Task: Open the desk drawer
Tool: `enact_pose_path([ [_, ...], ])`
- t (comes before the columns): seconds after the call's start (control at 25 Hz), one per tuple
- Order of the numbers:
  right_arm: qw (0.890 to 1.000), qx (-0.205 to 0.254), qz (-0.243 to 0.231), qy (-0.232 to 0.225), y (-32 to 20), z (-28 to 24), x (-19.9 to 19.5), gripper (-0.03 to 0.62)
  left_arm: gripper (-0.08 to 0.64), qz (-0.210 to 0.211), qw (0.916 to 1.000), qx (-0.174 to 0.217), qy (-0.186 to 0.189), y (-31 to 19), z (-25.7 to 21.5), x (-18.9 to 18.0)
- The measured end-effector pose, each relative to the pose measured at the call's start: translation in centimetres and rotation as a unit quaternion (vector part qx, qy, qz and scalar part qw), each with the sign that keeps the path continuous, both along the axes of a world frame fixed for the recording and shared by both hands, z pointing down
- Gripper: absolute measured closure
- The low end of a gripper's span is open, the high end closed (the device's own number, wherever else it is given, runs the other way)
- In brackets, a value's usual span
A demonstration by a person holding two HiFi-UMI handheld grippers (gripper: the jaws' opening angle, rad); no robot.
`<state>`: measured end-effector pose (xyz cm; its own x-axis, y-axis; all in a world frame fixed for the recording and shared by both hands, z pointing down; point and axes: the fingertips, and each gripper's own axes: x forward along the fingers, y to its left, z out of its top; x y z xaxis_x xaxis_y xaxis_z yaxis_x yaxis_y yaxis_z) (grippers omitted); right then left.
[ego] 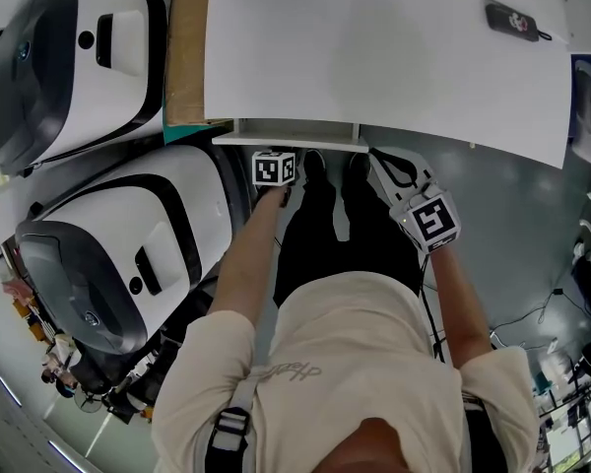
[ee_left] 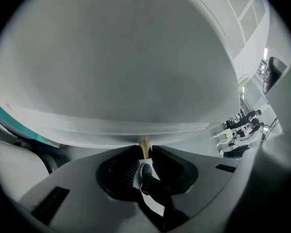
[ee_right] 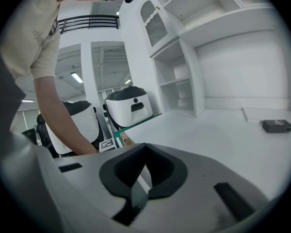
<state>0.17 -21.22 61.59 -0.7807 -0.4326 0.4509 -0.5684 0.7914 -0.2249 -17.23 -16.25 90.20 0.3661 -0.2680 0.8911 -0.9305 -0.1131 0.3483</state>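
Note:
The white desk has a shallow white drawer standing a little way out from under its front edge. My left gripper points steeply down at the drawer's front, its marker cube just below the drawer's lip. Its jaws are closed on a small tan handle piece under the drawer's white face. My right gripper hovers at the desk's front edge to the right of the drawer. In the right gripper view its jaws meet at the tips with nothing between them.
Two large white-and-black machines stand left of the desk, with a brown board along its left end. A black device lies at the desk's far right. My legs and shoes are below the drawer. White shelves rise behind the desk.

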Motion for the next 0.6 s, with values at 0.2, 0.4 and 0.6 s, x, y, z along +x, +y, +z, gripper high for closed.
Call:
enact_pose_path([
  [0.2, 1.000, 0.002, -0.014, -0.010, 0.3, -0.2, 0.1, 0.591, 0.471, 0.002, 1.0000, 0.000, -0.006, 1.4, 0.0, 0.1],
  [0.4, 1.000, 0.006, -0.025, -0.012, 0.6, 0.0, -0.1, 0.591, 0.472, -0.009, 0.9999, 0.004, -0.007, 2.4, -0.1, -0.1],
  [0.6, 0.999, -0.001, -0.029, -0.014, 1.3, 0.3, 0.0, 0.591, 0.471, -0.012, 0.9999, 0.000, -0.008, 3.2, -0.1, -0.1],
])
